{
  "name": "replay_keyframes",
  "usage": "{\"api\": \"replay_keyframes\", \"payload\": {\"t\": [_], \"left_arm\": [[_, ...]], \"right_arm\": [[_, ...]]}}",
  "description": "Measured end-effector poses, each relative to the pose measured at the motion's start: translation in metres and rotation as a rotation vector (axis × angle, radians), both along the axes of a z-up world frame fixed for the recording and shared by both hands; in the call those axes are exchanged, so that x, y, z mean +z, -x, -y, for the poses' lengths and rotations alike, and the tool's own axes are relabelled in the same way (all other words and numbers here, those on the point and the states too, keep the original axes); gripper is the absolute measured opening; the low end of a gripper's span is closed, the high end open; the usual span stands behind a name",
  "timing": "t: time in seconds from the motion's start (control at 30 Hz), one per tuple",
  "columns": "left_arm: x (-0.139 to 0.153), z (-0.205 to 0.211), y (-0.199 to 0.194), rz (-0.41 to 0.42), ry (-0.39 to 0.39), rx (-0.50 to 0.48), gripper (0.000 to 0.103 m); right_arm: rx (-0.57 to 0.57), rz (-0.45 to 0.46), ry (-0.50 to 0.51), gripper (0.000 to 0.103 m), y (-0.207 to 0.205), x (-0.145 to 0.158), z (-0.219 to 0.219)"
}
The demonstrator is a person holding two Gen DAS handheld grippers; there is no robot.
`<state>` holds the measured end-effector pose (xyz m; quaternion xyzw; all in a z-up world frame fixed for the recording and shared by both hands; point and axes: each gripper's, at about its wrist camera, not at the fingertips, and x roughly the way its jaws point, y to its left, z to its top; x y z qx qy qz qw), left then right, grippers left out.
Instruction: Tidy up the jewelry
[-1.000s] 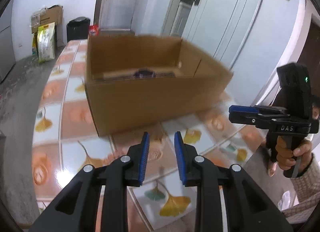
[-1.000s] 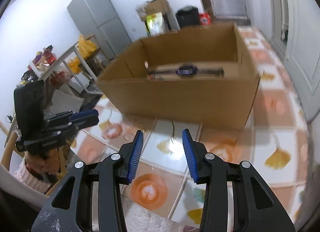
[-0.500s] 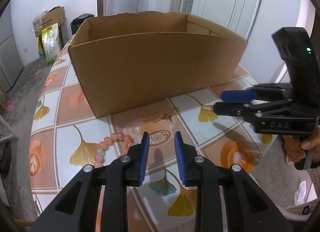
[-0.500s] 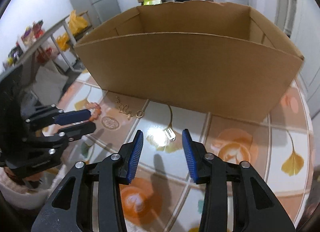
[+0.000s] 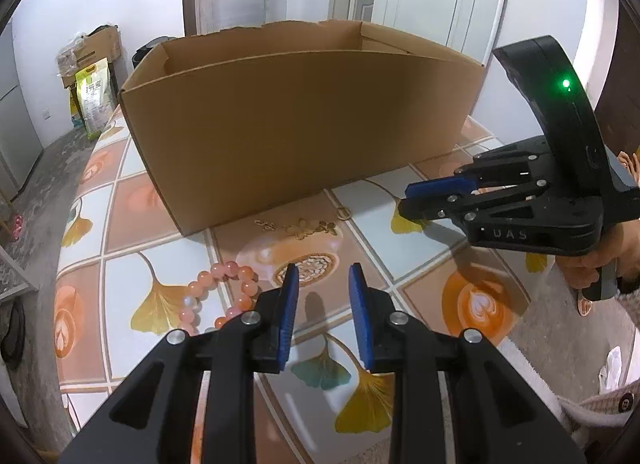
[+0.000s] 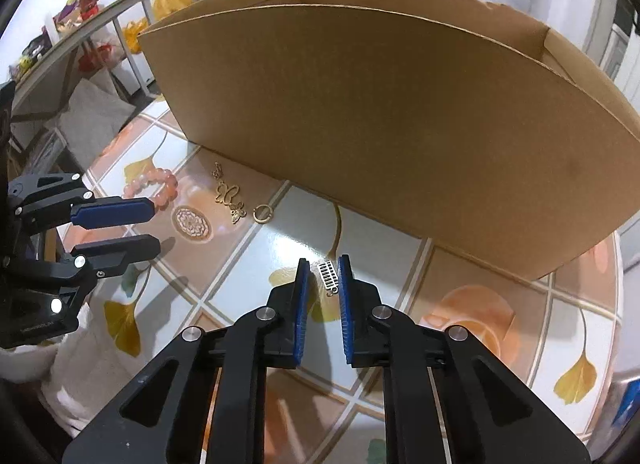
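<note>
A small silver comb-shaped clip (image 6: 329,279) lies on the tiled table between the tips of my right gripper (image 6: 322,270), which is open around it and narrower than before. A gold chain with charms (image 6: 229,195) (image 5: 298,227), a gold ring (image 6: 262,214) (image 5: 344,213) and a pink bead bracelet (image 6: 151,186) (image 5: 218,298) lie in front of the cardboard box (image 6: 380,104) (image 5: 296,124). My left gripper (image 5: 323,280) is open and empty, hovering just right of the bracelet. It also shows in the right wrist view (image 6: 148,228).
The tiled table (image 5: 140,204) with ginkgo-leaf pattern ends at a near edge right of my right gripper (image 5: 404,200). A trestle table with clutter (image 6: 80,24) stands left. Bags and a carton (image 5: 92,80) sit on the floor behind.
Both grippers have dropped lower and closer to the table. My right gripper moved forward over the silver clip and its jaws narrowed around it. The box now hides its contents.
</note>
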<state>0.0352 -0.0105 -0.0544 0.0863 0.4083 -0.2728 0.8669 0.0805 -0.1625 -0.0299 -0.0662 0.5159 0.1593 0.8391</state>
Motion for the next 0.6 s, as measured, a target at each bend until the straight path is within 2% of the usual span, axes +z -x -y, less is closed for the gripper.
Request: {"api": "replay_keyframes", "payload": {"t": [0.03,0.27,0.6], "left_arm": [[0.0,0.0,0.0,-0.001,0.001,0.0,0.025],[-0.001,0.0,-0.002,-0.005,0.005,0.001,0.025],[0.0,0.001,-0.001,0.005,0.013,-0.013,0.025]], "right_arm": [[-0.002,-0.009,-0.003,0.004,-0.001,0.001,0.001],[-0.06,-0.043,-0.089,0.0,-0.007,0.001,0.013],[-0.128,-0.039,-0.171,0.0,0.004,0.009,0.031]]}}
